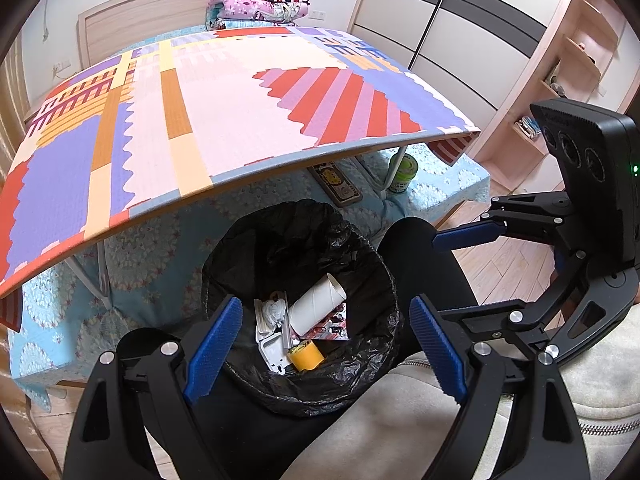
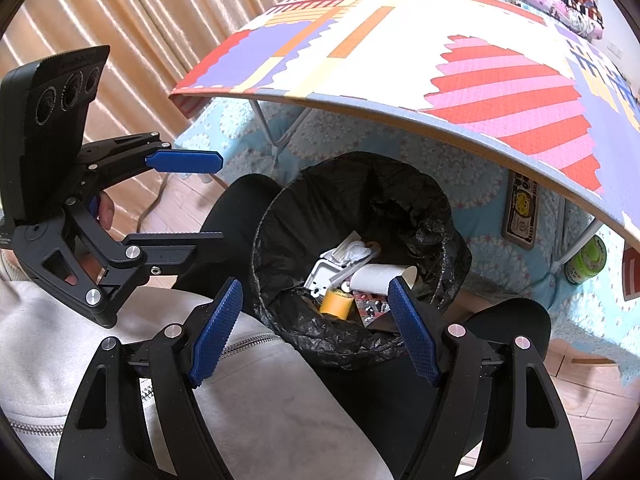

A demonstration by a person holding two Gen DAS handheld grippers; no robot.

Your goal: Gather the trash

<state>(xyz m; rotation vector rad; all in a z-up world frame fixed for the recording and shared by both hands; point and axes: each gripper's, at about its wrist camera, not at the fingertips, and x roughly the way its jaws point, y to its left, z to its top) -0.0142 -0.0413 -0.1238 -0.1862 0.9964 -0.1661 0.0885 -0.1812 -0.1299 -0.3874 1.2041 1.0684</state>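
Bedroom; patterned table [image 1: 224,92] overhangs lined bin [image 1: 372,376] between knees.

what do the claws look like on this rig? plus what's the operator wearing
Both the left claw and right claw are matte black linkage frames with silver rivets and blue knurled pads. Each carries a black three-lens camera block. Operator wears a light grey zip top and black trousers.

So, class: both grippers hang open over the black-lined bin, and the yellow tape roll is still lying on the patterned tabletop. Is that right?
Not quite. The yellow tape roll is inside the black-lined bin, beside the white cardboard tube, not on the patterned tabletop; the left wrist view shows it. The left gripper and right gripper do hang open over it.
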